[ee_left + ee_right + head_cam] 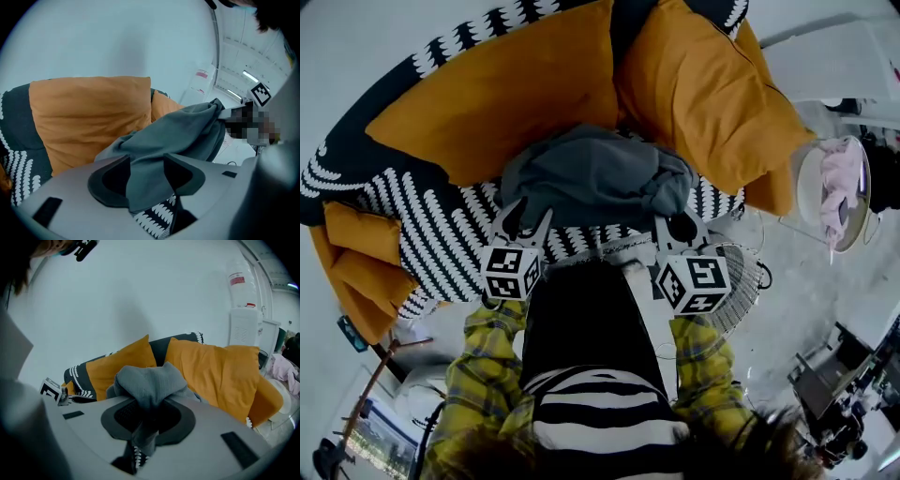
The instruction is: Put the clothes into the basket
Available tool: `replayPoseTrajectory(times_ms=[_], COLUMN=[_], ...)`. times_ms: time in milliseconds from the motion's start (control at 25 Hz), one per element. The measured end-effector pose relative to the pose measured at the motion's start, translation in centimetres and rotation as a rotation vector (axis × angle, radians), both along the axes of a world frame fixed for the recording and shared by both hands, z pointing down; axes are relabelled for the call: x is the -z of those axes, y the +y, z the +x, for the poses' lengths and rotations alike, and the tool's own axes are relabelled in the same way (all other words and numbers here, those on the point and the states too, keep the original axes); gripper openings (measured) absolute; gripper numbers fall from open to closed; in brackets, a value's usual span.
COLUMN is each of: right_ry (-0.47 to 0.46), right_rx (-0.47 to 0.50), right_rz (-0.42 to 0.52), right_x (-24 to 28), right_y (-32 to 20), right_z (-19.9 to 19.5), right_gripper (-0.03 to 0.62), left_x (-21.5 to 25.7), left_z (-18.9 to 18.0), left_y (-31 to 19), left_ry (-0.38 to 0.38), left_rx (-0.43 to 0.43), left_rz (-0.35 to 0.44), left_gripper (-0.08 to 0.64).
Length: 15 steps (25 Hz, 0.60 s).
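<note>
A grey garment [591, 178] lies bunched on the black-and-white patterned sofa [441, 234], in front of two orange cushions [516, 94]. My right gripper [680, 228] is shut on a fold of this garment [147, 378], and the cloth bulges above the right gripper's [147, 401] jaws and hangs down below them. My left gripper [523, 223] stands open at the garment's left edge. In the left gripper view a flap of the grey cloth [178, 136] drapes loosely between the spread jaws of the left gripper [146, 161]. A white wire basket [741, 286] sits low beside my right gripper.
A round white holder [811, 183] with pink clothing [841, 183] stands at the right, beyond the sofa's end. Another orange cushion [361, 272] lies at the sofa's left end. The person's yellow plaid sleeves [492, 352] and striped top fill the lower middle.
</note>
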State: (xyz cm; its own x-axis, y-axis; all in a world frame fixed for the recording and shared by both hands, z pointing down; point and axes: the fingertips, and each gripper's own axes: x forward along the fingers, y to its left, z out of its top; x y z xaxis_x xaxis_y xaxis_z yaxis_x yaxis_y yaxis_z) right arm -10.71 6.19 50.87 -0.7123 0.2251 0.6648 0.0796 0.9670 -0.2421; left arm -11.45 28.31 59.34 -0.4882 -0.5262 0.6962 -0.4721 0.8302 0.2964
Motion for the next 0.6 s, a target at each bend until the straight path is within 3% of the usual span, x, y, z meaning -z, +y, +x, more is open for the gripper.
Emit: replayPoseTrajectory(times_ms=[400, 600], right_ry=[0.086, 0.116], right_rx=[0.041, 0.069], right_rz=[0.007, 0.001], right_x=[-4.4, -6.2], right_y=[0.7, 2.3], right_z=[-0.6, -1.4], right_gripper=[0.078, 0.078], left_x=[-4.4, -5.8], left_z=[-3.0, -4.7], left_y=[2.6, 3.5], left_ry=[0.007, 0.016], left_rx=[0.026, 0.028], left_rz=[-0.105, -0.115], left_gripper=[0.25, 0.283])
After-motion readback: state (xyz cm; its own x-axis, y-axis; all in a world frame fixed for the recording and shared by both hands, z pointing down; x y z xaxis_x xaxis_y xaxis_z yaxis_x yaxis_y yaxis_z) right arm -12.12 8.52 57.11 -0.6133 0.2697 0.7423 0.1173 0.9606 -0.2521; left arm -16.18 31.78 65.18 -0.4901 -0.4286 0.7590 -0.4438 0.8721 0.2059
